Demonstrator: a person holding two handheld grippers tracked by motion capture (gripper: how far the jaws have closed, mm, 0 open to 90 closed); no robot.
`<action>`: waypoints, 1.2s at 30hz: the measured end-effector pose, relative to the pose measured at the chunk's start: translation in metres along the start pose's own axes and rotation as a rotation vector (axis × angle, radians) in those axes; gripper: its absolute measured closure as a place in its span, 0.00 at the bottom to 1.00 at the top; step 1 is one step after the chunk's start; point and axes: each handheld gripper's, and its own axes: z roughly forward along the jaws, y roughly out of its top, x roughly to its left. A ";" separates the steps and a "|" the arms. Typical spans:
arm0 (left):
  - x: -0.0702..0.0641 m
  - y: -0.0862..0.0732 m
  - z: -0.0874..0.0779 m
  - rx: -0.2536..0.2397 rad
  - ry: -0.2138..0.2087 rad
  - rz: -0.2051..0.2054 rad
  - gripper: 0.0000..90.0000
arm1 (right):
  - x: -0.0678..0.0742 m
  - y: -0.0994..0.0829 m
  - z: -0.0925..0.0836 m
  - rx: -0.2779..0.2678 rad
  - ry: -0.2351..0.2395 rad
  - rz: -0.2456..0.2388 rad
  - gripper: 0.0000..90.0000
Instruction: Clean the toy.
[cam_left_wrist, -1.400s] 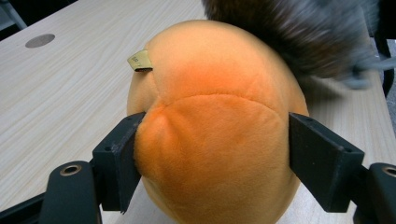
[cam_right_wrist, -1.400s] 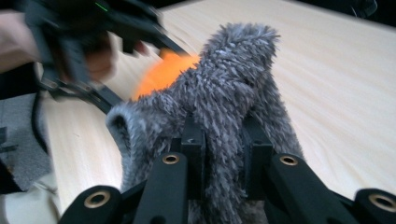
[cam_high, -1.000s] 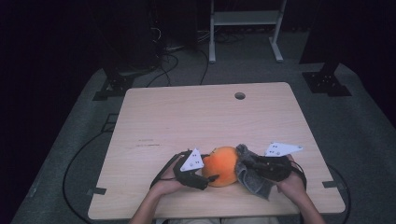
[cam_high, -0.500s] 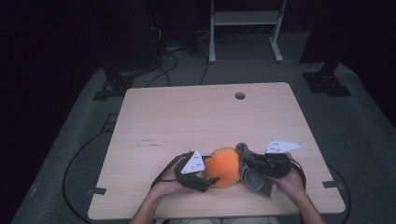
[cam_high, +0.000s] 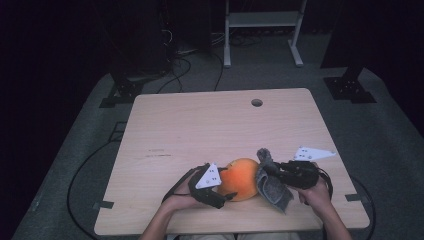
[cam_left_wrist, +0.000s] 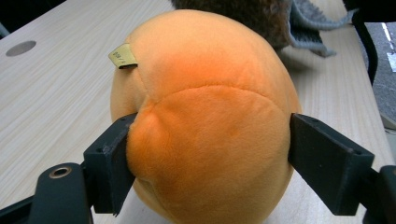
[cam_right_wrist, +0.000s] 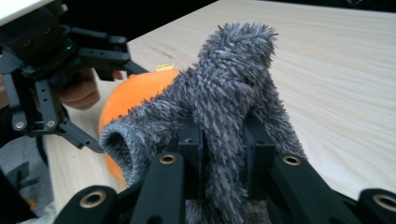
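An orange plush ball (cam_high: 242, 176) rests on the wooden table (cam_high: 210, 125) near its front edge. My left gripper (cam_high: 225, 184) reaches it from the left, one jaw on each side. In the left gripper view both pads (cam_left_wrist: 109, 161) touch the plush ball (cam_left_wrist: 205, 121), and the left one dents it. These jaws have just been opening, with the ball still between them. My right gripper (cam_high: 274, 174) is shut on a fuzzy grey sock (cam_high: 272, 190) that hangs against the ball's right side. In the right gripper view the sock (cam_right_wrist: 229, 79) rises between the jaws, with the ball (cam_right_wrist: 135, 91) behind it.
A round hole (cam_high: 257, 102) sits near the table's far edge. Behind the table, a white frame (cam_high: 260, 30), black stand bases (cam_high: 122, 92) and cables lie on the grey floor. Bare wood stretches beyond the ball.
The right gripper and its sock have shifted slightly beside the ball. The ball and the left hand stay where they were.
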 end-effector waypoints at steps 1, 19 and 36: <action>-0.001 0.000 -0.001 -0.001 -0.009 0.011 0.22 | -0.003 -0.007 0.012 0.079 -0.024 -0.002 0.79; 0.002 0.012 0.003 0.031 -0.003 -0.079 0.18 | 0.006 -0.010 0.011 0.135 -0.018 -0.053 0.80; 0.004 0.009 0.001 -0.020 -0.045 -0.163 0.18 | -0.002 -0.011 0.004 0.125 -0.034 -0.051 0.81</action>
